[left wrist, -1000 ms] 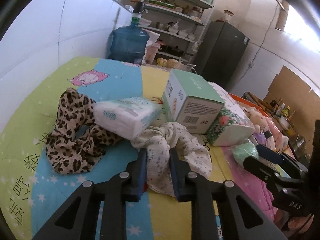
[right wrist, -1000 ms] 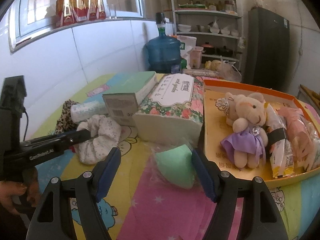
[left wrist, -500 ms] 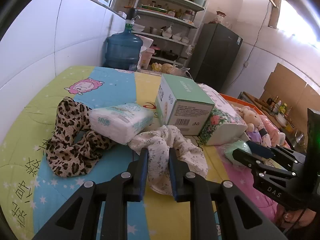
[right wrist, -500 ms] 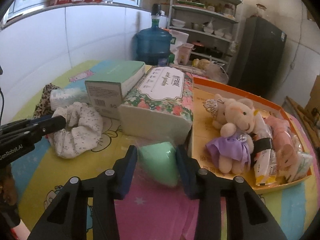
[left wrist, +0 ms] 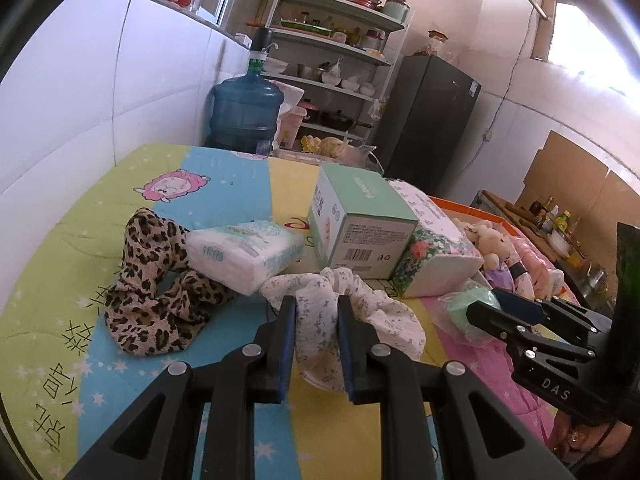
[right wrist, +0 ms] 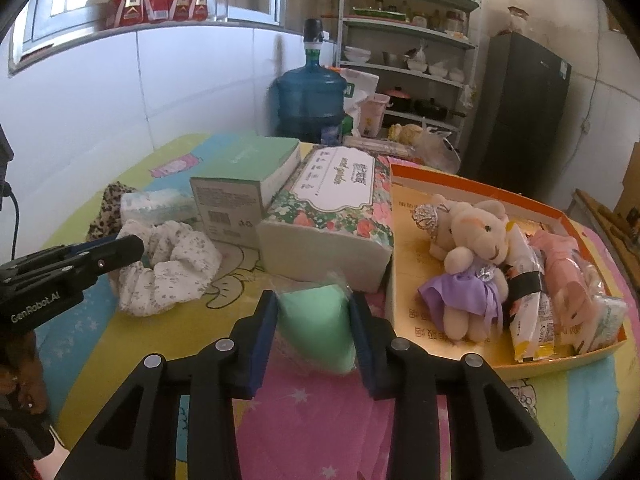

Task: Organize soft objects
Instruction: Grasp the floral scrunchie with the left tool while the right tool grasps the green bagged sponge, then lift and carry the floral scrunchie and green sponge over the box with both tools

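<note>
My left gripper [left wrist: 316, 312] is shut on a white floral scrunchie [left wrist: 360, 320], which also shows in the right wrist view [right wrist: 168, 264], on the colourful cloth. My right gripper [right wrist: 314, 312] is shut on a green soft item in clear wrap [right wrist: 320, 324], seen in the left wrist view [left wrist: 468, 312] too. A leopard scrunchie [left wrist: 152, 292] lies at the left. An orange tray [right wrist: 472, 188] at the right holds a teddy bear [right wrist: 472, 248] and several soft packets.
A white tissue pack [left wrist: 244, 252], a green box [left wrist: 360, 220] and a floral tissue pack [right wrist: 332, 208] stand in the middle. A blue water jug [left wrist: 246, 116], shelves and a dark fridge [left wrist: 432, 120] stand behind the table.
My right gripper has closed from wide open onto the green item. My left gripper stays shut on the floral scrunchie and has lifted and pulled back a little.
</note>
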{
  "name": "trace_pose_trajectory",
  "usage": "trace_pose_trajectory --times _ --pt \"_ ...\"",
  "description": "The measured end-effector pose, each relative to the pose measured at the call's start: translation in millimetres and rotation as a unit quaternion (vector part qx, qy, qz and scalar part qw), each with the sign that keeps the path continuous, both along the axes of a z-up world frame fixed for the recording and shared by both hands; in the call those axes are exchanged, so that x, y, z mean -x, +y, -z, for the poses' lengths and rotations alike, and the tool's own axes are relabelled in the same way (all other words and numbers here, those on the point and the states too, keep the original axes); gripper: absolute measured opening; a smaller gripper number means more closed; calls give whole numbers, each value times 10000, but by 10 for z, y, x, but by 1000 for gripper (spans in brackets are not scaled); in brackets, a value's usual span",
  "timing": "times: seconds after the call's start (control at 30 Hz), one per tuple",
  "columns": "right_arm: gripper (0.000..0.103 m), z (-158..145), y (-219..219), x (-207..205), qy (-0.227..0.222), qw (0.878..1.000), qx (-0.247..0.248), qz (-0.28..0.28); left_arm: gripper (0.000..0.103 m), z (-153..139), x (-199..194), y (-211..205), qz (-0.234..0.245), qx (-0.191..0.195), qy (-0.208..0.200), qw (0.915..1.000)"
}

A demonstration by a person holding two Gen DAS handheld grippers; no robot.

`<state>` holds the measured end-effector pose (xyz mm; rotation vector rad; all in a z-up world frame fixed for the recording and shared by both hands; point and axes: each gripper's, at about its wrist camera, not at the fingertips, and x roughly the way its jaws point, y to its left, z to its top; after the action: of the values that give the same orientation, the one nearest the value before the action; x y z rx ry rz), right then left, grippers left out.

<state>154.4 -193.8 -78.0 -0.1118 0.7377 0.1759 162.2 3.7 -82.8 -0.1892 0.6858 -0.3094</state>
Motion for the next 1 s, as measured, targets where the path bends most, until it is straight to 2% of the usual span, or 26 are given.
trace_pose_trajectory --times 0.57,0.83,1.0 --pt "38 -271 -7 341 -357 9993 -53 -42 19 -286 258 28 66 17 -365 9993" --pt "38 -399 -85 488 -580 9983 -93 7 19 -476 333 -123 181 -66 -603 9980" --pt "38 -472 -194 543 -707 9973 -153 101 15 -571 348 -288 234 -203 -734 9968"
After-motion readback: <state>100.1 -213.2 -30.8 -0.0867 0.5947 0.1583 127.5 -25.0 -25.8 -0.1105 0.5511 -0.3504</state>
